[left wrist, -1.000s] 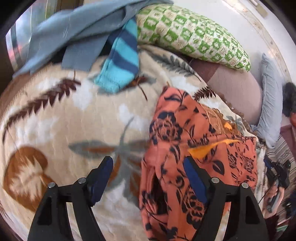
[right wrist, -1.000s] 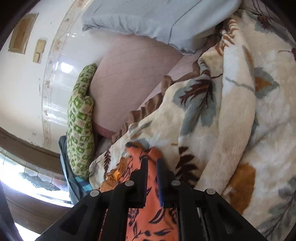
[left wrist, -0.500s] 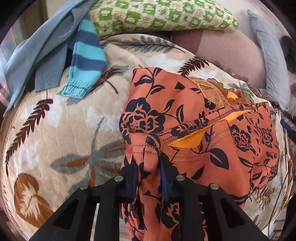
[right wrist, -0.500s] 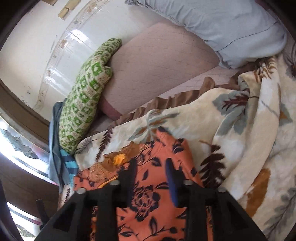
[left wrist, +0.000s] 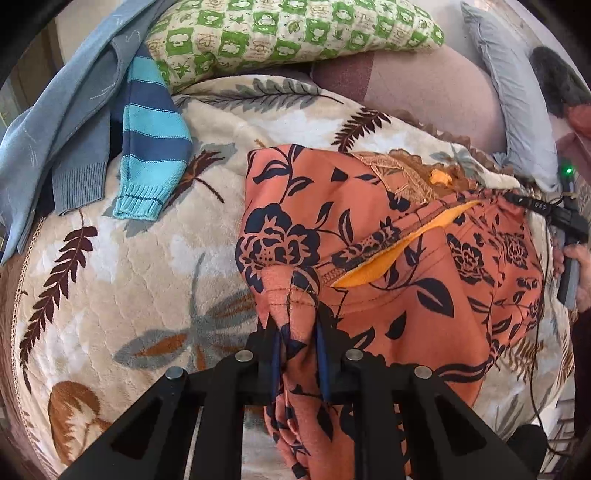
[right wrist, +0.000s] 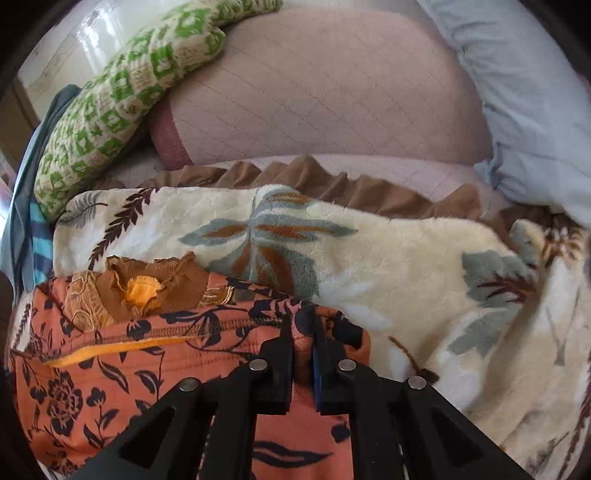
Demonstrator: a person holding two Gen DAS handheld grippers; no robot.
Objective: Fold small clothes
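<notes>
Your left gripper (left wrist: 300,334) is closing, pinching a bunched corner of the orange floral garment (left wrist: 388,258); your right gripper (right wrist: 303,334) clamps its far corner. Between them it lies spread on the leaf-print blanket (left wrist: 129,258).

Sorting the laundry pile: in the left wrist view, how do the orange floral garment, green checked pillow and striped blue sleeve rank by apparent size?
1. Orange floral garment, though nearest the camera.
2. Green checked pillow, partly cut off.
3. Striped blue sleeve.
</notes>
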